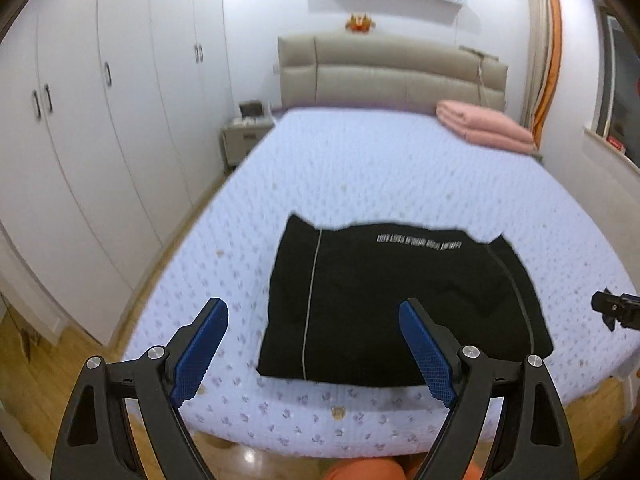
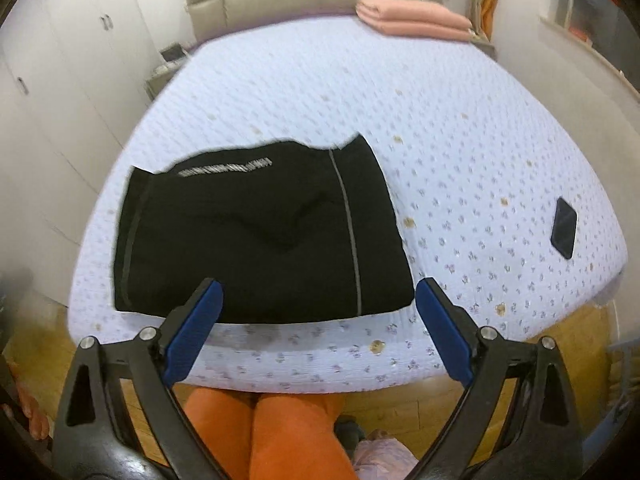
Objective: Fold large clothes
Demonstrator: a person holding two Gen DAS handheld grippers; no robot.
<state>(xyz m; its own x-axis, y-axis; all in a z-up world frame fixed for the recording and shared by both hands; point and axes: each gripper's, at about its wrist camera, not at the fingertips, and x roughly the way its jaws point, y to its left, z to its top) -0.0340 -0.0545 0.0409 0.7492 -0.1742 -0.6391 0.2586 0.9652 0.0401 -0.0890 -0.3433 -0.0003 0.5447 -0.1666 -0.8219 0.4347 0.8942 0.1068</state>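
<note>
A black garment [image 1: 396, 304] with thin grey stripes and white lettering lies folded into a rectangle on the bed [image 1: 360, 168], near its front edge. It also shows in the right wrist view [image 2: 256, 232]. My left gripper [image 1: 314, 308] is open and empty, held above the garment's near left part. My right gripper [image 2: 318, 286] is open and empty, held above the garment's near right corner. Part of the right gripper shows at the right edge of the left wrist view [image 1: 616, 310].
A folded pink blanket [image 1: 484, 126] lies at the bed's far right by the headboard [image 1: 392, 72]. A black phone [image 2: 563, 222] lies on the bed's right side. White wardrobes [image 1: 100, 120] and a nightstand [image 1: 244, 136] stand left. My orange-clad legs [image 2: 260, 432] are at the bed's foot.
</note>
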